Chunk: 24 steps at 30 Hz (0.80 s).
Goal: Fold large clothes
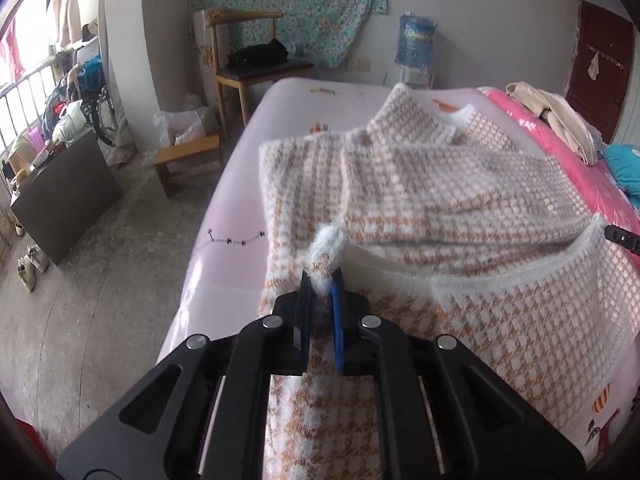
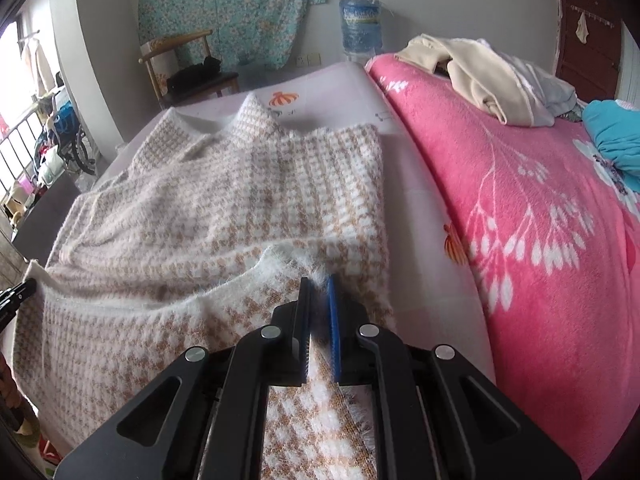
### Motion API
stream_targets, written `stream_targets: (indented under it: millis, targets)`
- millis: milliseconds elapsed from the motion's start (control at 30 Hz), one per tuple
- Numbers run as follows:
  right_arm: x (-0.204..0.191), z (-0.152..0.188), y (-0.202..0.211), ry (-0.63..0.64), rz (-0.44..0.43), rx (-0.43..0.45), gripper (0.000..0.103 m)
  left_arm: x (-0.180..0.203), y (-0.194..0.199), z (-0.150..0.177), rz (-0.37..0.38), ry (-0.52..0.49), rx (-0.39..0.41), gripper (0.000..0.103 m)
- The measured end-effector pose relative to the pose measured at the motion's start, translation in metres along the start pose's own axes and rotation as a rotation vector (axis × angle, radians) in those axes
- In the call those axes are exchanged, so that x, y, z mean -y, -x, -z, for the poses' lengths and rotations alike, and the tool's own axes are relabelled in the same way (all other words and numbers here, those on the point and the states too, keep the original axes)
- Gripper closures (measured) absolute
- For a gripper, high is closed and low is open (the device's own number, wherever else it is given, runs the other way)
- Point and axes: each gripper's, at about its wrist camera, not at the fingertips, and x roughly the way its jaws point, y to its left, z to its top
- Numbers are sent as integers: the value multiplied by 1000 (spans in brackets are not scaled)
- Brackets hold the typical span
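Left tongs [image 1: 321,280] clamped tight on fuzzy white hem of houndstooth sweater [image 1: 440,184], fabric bunched between blades. Sweater spread across pale pink bed [image 1: 240,216], top layer doubled over. Right tongs [image 1: 622,236] peeking in at right edge. Wooden chair [image 1: 244,68] beyond bed.

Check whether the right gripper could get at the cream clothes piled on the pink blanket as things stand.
Probably not yet: the right gripper is shut on the sweater hem. The cream clothes lie unobstructed on the pink blanket, but farther up.
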Motion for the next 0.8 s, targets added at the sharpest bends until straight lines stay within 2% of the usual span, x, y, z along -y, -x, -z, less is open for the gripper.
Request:
stream_targets:
  millis: [67,167,233,333,433,467,567,600,667,767,800]
  targets:
    - [1,-2,-6,-5,4,-1,95,-5,-6,-4,6,25,-5,95]
    - [5,4,-33,-21,2,-45,95,-7,-33,2,-7,50,-54,95]
    - [3,10,-44,-5,11,-54,95,-2,-43,9,-34,26,-59,93]
    - [-8,10,-38,64,58,-51,94,5,-39,11,-74,-19,-49,90]
    - [-6,7,-19,64,63,-37,76,1,-30,9,-74,-15,-50,77]
    - [-4,7,-8,54,54,-14,65,-2,-23,7,-81,-5,-37,71]
    - [-5,8,25,45,-2,48,62,-5,12,4,-81,11,54,67]
    - [-9,9,33,43,-43,58,62,-4,23,4,-60,14,83,67]
    - [-23,14,36,60,-155,36,62,5,42,5,58,15,120,67]
    - [-60,23,19,133,-259,-31,63,37,39,9,312,-18,74,67]
    - [-73,27,10,159,-273,-52,69,51,31,13,362,-36,40,67]
